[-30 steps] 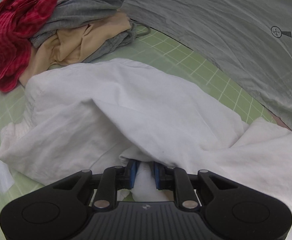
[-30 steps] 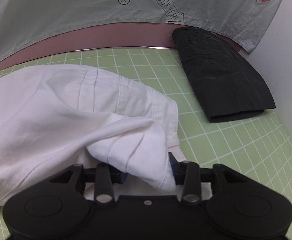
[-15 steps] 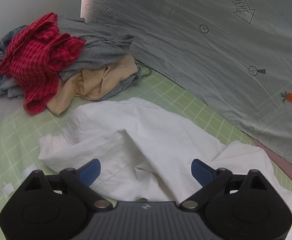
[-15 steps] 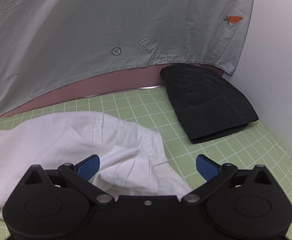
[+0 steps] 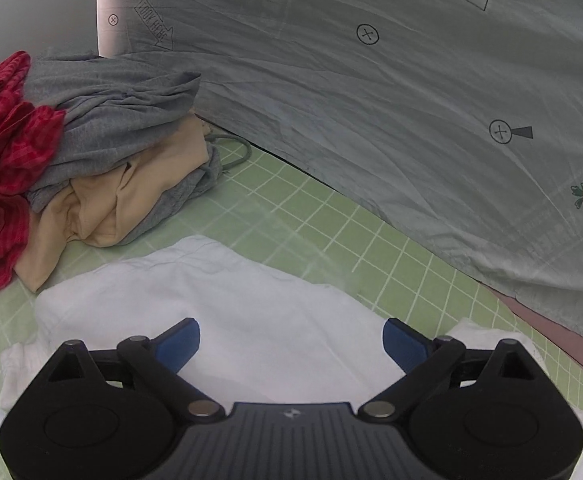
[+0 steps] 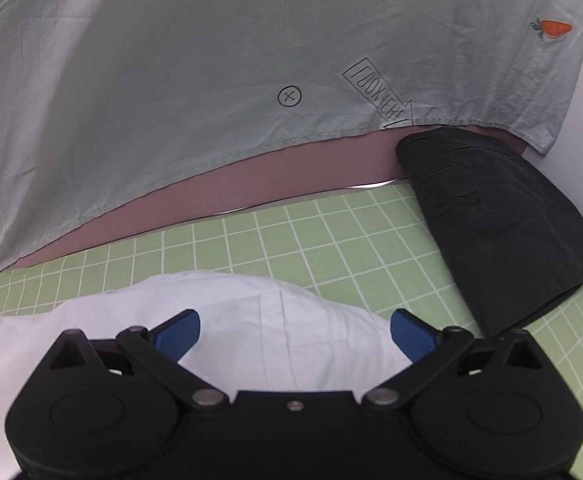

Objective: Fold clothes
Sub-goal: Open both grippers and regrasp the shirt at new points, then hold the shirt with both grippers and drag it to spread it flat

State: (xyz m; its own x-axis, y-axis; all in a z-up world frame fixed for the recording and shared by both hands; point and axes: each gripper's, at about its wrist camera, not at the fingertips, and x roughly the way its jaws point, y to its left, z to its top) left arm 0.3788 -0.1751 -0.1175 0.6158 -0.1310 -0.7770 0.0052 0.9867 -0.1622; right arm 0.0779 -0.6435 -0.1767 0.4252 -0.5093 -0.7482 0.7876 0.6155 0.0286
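Observation:
A crumpled white garment (image 5: 195, 296) lies on the green grid mat (image 5: 331, 220). My left gripper (image 5: 291, 340) hovers over it, open, its blue pads spread wide with nothing between them. The right wrist view shows the other end of the white garment (image 6: 251, 312), with a seam down its middle. Above that end my right gripper (image 6: 294, 334) stands open and empty too. A folded black garment (image 6: 491, 220) rests at the mat's far right.
A heap of unfolded clothes, red checked (image 5: 3, 152), grey (image 5: 111, 116) and beige (image 5: 131, 192), sits at the far left. A pale grey-green sheet (image 5: 371, 100) with printed marks and carrots hangs behind the mat. A pink strip (image 6: 251, 184) runs along the back edge.
Both grippers were shut on folds of the white garment a second ago. They have let go, opened wide and pulled back and up from the cloth, which now lies flatter.

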